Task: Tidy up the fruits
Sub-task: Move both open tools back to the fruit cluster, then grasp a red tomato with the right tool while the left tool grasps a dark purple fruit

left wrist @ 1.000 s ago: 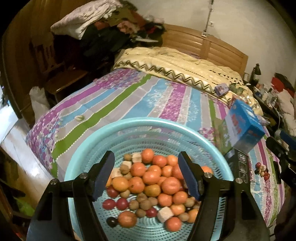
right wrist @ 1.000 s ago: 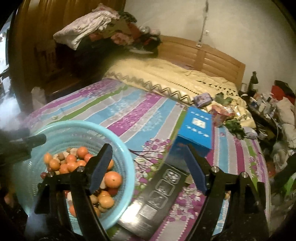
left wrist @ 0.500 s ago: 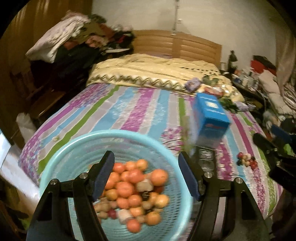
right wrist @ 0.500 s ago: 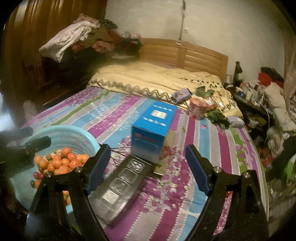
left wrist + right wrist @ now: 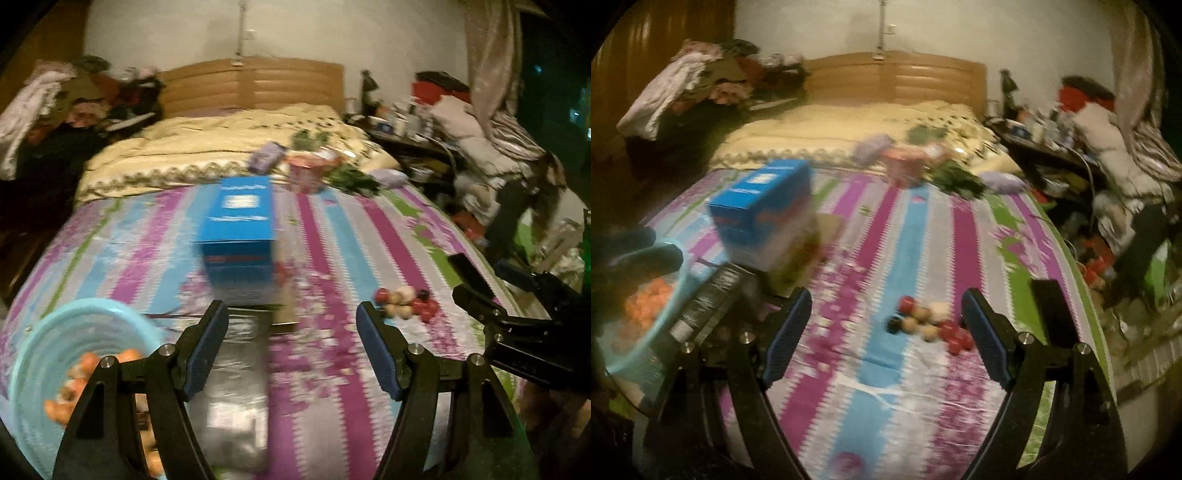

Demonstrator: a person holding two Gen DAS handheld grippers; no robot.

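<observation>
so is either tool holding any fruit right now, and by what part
Nothing is held. The left tool and the right tool are both open with only the bedspread between their fingers; the loose fruit cluster lies untouched on the bed.

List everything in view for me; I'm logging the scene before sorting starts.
basket: one, turquoise, bed's near left corner
basket fruit: many, mostly orange, blurred, inside the basket
loose fruit: a small cluster, red, tan and one dark, on the bedspread right of centre
box: one, blue, mid-bed
flat pack: one, dark, in front of the box
bedspread: one, striped purple, blue, green
left gripper: open, holding nothing
right gripper: open, holding nothing
</observation>
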